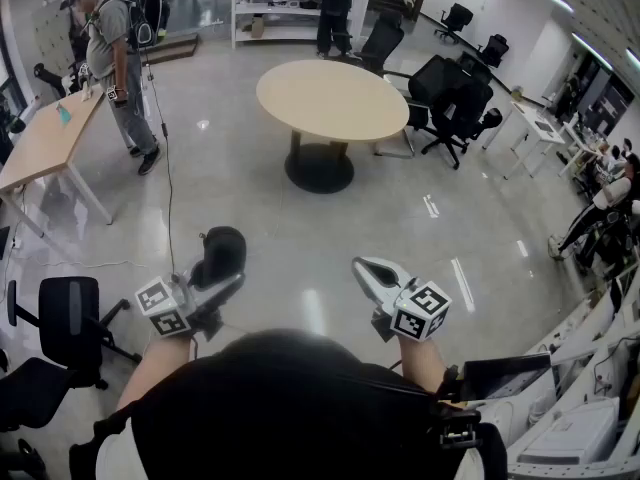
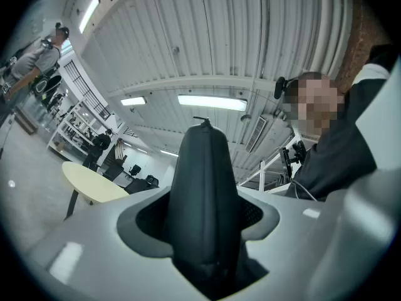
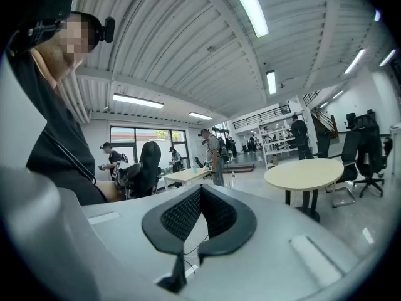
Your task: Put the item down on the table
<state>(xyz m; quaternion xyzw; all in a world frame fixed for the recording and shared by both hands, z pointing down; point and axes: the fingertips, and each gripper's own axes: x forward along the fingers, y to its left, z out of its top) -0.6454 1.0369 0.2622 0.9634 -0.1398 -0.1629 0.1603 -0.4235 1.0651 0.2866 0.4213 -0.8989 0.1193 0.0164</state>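
A black, rounded soft item (image 1: 224, 254) sits between the jaws of my left gripper (image 1: 222, 273), held in the air low in front of me. In the left gripper view the black item (image 2: 203, 193) stands upright and fills the gap, with both jaws pressed on its sides and a small pull tab at its top. My right gripper (image 1: 368, 270) hangs at the same height to the right; in the right gripper view its black pads (image 3: 199, 217) meet with nothing between them. The round beige table (image 1: 330, 98) stands well ahead across the floor.
Black office chairs (image 1: 455, 98) crowd the table's right side. A long desk (image 1: 45, 138) with a standing person (image 1: 118, 63) is at far left. A black chair (image 1: 65, 318) is close at my lower left. White desks with equipment (image 1: 590, 408) line the right. Shelves (image 1: 275, 8) stand at the back.
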